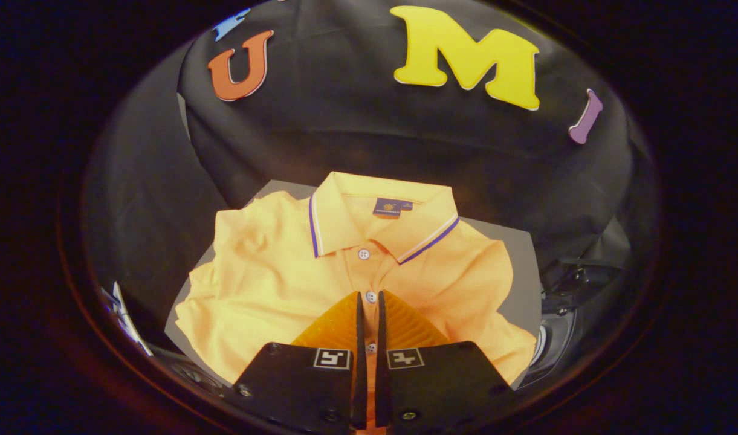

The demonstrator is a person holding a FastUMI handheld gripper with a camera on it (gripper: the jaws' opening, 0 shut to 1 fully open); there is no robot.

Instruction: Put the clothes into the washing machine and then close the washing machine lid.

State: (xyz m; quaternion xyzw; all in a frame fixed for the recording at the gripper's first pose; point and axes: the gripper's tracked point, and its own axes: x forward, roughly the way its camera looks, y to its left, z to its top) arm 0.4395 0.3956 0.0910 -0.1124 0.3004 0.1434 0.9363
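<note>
Now the gripper (pixel 370 299) hovers over the polo shirt (pixel 272 284), fingers nearly pressed together, pinching nothing; spread them wide, bunch plenty of fabric.

One polo shirt (pixel 320 278) with three visible buttons (pixel 363 254), one grey surface (pixel 520 272), one gripper (pixel 370 299), fingers nearly closed.

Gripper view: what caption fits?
Nearly closed gripper poised over the button placket of an orange polo shirt on a grey surface.
</note>
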